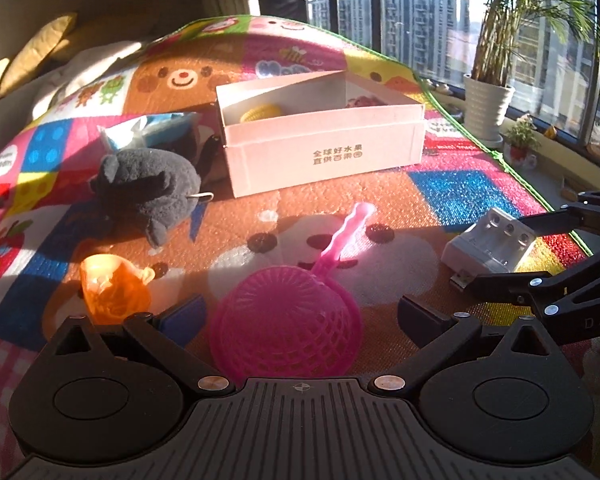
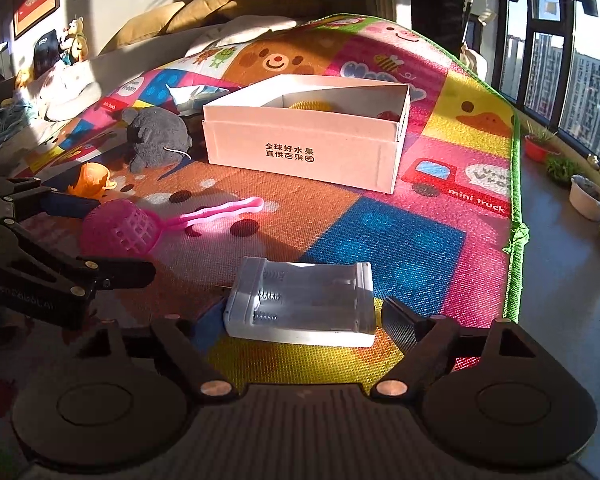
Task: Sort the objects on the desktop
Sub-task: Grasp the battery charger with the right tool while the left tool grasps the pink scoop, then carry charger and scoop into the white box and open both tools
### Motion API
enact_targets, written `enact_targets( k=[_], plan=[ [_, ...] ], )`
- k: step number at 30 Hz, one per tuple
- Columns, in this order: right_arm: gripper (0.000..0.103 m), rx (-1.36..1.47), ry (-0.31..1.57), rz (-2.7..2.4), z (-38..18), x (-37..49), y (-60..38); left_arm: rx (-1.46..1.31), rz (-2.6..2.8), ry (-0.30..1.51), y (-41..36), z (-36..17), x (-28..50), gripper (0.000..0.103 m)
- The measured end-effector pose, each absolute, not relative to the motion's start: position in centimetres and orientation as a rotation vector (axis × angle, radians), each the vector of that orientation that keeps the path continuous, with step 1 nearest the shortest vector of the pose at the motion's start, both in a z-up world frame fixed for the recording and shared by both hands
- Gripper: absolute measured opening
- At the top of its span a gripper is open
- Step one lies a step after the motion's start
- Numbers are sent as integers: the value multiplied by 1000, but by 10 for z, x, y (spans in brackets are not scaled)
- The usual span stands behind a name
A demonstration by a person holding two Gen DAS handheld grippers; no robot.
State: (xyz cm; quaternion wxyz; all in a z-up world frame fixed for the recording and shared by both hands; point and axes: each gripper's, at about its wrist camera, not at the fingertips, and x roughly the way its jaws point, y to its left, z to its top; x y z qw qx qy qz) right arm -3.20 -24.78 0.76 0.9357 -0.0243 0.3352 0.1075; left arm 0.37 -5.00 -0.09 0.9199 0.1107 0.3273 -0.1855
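A pink toy strainer [image 1: 288, 316] lies upside down on the play mat between the fingers of my open left gripper [image 1: 300, 316]; it also shows in the right wrist view [image 2: 120, 230]. A white battery charger [image 2: 304, 304] lies between the fingers of my open right gripper [image 2: 300, 320], not gripped; it also shows in the left wrist view [image 1: 488, 242], where the right gripper [image 1: 508, 248] stands around it. A white divided box [image 1: 324, 148] stands farther back, with a yellow item [image 1: 260, 113] and a red item [image 1: 364, 102] inside.
A grey plush toy [image 1: 148, 188], an orange toy cup [image 1: 114, 288] and a blue-white packet [image 1: 148, 130] lie at the left on the colourful mat [image 2: 400, 240]. The mat's green edge [image 2: 514, 240] runs along the right, with potted plants [image 1: 488, 100] and windows beyond.
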Motion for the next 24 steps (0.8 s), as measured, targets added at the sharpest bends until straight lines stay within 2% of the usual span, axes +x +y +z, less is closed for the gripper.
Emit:
enact_targets(
  k=[5,10,19,22,24],
  plan=[
    [88,-48,685,229,7,-33,-247,192,-432,723,-45,-5,6,103],
    [98,-98,694,244,9,-31,-238,198,-504,717,-47,-5,-12,103],
    [98,-101,719,259,8,-25,-234,198,-482,728,-46,-6,-13,103],
    [91,-95,716,278,8,-25,-234,225,-473,721,-50,-5,-10,103],
    [91,-95,709,274,8,-26,-234,238,-476,713,-52,-4,-6,103]
  ],
)
